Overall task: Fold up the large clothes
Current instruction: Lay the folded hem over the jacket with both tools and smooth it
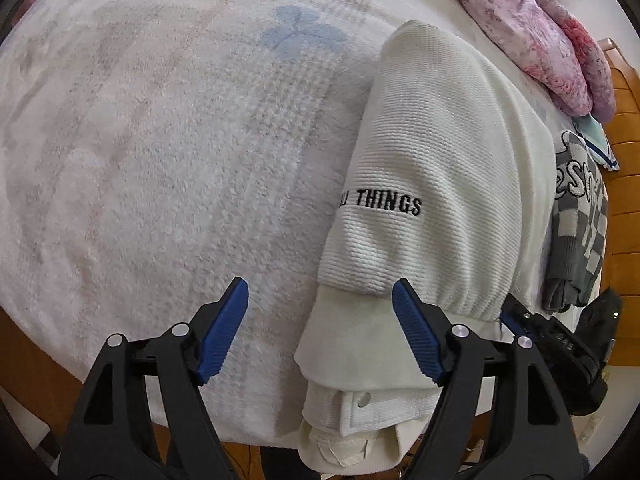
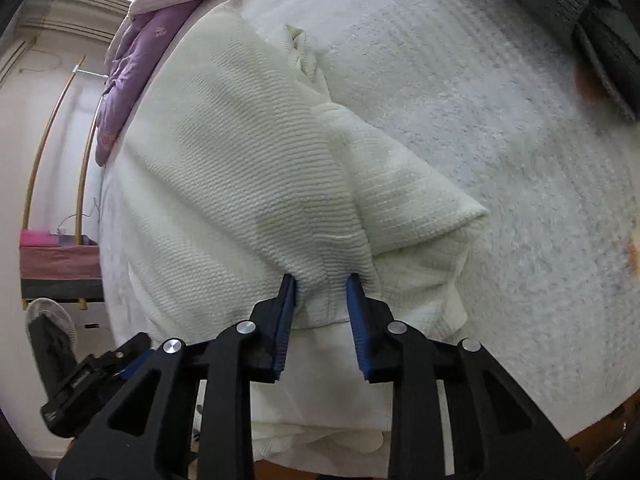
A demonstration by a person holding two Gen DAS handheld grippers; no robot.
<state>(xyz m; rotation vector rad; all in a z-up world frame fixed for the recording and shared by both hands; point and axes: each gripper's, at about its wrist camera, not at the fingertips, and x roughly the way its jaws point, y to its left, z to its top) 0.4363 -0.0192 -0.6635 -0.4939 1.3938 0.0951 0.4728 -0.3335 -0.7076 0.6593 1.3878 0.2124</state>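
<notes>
my left tongs (image 1: 320,300) hang wide apart over the blanket (image 1: 160,160), gripping nothing. my right tongs (image 2: 321,286) sit part open, the folded cream sweater (image 2: 240,168) bunched between them.

so the bed (image 1: 160,152) has a fuzzy white blanket with a faded blue clover print and some orange stains. folded cream sweater (image 1: 436,184) lies right on it, black "THINGS" stitched on it. just beside that there's a grey checkered knit (image 1: 576,236) near the edge. pink and purple quilt (image 1: 532,28) is bunched up at the far end. wooden frame (image 1: 624,184) shows at the side.
</notes>
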